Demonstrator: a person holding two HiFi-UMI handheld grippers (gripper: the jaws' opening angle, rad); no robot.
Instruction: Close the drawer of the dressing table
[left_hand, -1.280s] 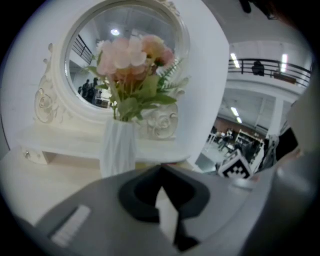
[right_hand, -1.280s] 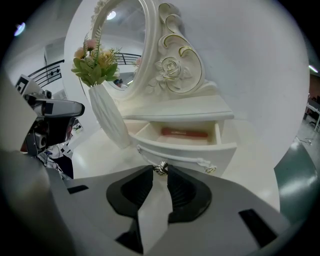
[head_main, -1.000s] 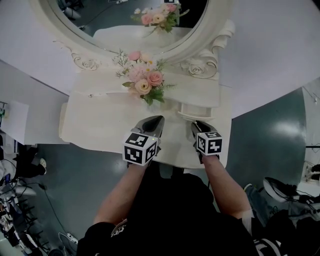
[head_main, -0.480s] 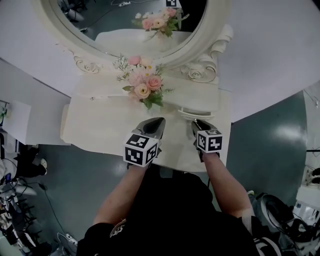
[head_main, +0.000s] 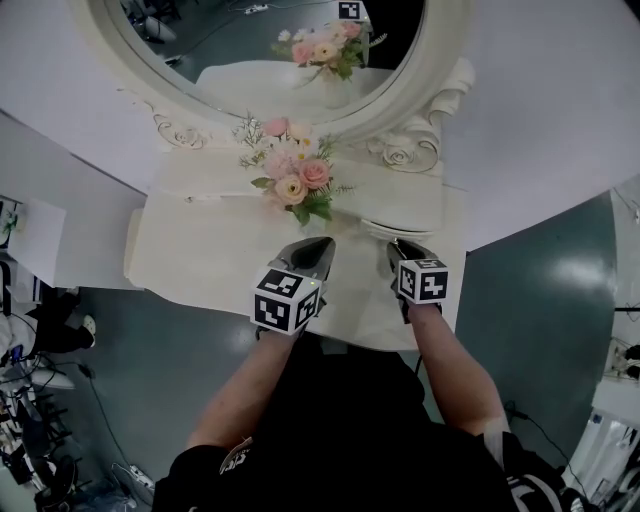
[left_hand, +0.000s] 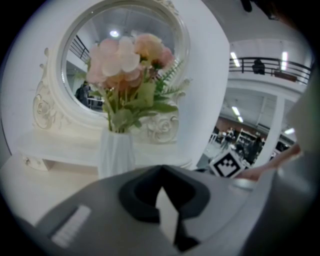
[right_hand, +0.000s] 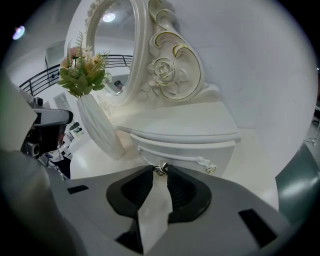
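Right gripper view: right tool (right_hand: 160, 171), narrowly open, pinches drawer (right_hand: 187, 150) knob (right_hand: 161, 168).

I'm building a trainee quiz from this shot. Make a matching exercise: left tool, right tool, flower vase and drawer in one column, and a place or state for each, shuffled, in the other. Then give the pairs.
1. left tool
2. right tool
3. flower vase
4. drawer

A. under the small shelf right of the mirror
B. jaws closed on the metal knob
C. standing on the table top, in front of the mirror
D. jaws together, nothing between them

Pairs: 1-D, 2-B, 3-C, 4-A
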